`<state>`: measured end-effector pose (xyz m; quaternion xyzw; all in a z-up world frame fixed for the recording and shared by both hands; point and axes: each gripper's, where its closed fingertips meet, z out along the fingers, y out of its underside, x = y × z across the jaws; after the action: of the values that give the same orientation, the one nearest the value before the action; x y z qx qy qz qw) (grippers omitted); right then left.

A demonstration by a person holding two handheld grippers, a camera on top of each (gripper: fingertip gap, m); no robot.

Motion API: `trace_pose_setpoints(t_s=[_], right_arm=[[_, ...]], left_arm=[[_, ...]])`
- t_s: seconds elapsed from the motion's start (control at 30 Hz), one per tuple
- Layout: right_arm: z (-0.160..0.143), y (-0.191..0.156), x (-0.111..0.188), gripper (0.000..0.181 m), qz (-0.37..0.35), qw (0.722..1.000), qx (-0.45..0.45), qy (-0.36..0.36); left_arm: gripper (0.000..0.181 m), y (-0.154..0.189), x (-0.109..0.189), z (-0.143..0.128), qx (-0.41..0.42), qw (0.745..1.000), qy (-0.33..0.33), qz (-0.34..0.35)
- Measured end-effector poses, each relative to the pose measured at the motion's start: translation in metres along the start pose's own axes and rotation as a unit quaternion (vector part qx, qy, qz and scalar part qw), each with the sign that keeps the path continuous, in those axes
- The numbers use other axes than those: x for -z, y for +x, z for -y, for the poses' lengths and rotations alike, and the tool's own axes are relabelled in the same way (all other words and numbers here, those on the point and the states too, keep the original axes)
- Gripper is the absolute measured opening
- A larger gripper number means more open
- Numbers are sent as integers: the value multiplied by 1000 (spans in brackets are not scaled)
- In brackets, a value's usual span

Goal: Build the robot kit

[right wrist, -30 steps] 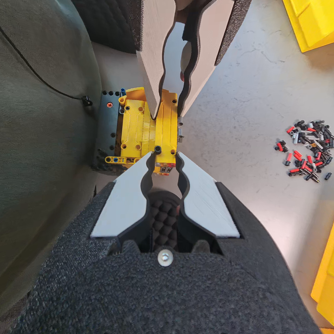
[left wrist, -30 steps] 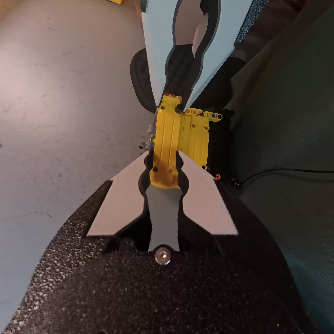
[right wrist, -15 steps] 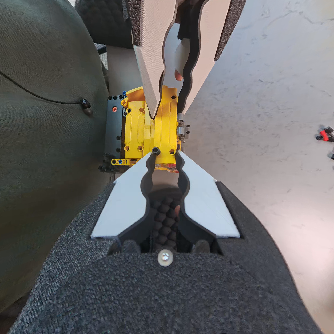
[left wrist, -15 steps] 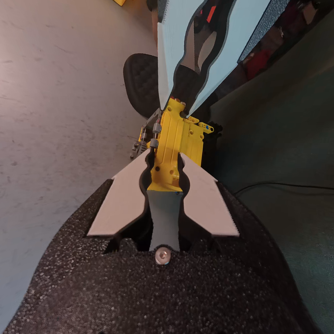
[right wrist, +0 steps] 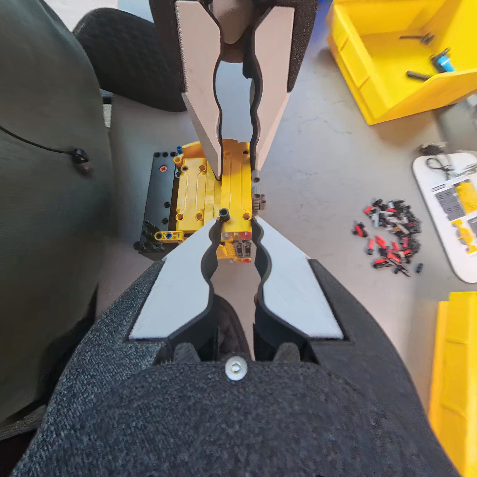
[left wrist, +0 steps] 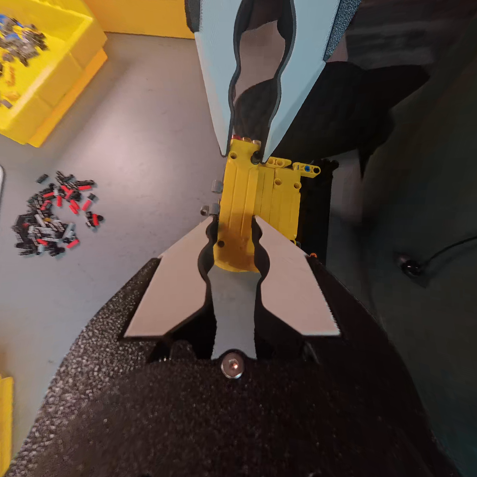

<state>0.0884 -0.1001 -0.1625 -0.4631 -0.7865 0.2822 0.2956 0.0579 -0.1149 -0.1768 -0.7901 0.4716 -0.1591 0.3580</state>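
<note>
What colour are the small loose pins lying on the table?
Mostly black and red, some grey: the pile of pins, clearest in the right wrist view.

The loose small parts [left wrist: 55,215] are blurred, and the yellow bin [right wrist: 402,59] is cut off.

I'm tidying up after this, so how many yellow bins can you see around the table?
2 in the right wrist view: one yellow bin at upper right, another at the lower right edge. More may lie out of frame.
</note>
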Motion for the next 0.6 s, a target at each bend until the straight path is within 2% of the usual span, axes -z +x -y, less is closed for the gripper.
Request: trace_pose_setpoints(t_s=[0.1, 0.17, 0.3, 0.47, 0.6], right_arm=[[2, 25, 2, 24, -70, 995, 64, 16], [1, 31, 0, 24, -71, 996, 54, 28], [-4, 37, -4, 26, -48, 998, 30, 41], [-15, 32, -14, 25, 56, 996, -67, 24], [-16, 30, -7, 33, 80, 988, -114, 60]], left_arm=[[25, -26, 0, 5, -47, 996, 10, 81], [25, -30, -2, 5, -34, 996, 14, 82], [25, -33, -5, 4, 29, 998, 32, 48], [26, -31, -11, 0, 126, 989, 41, -60], [26, -31, -9, -4, 121, 990, 31, -69]])
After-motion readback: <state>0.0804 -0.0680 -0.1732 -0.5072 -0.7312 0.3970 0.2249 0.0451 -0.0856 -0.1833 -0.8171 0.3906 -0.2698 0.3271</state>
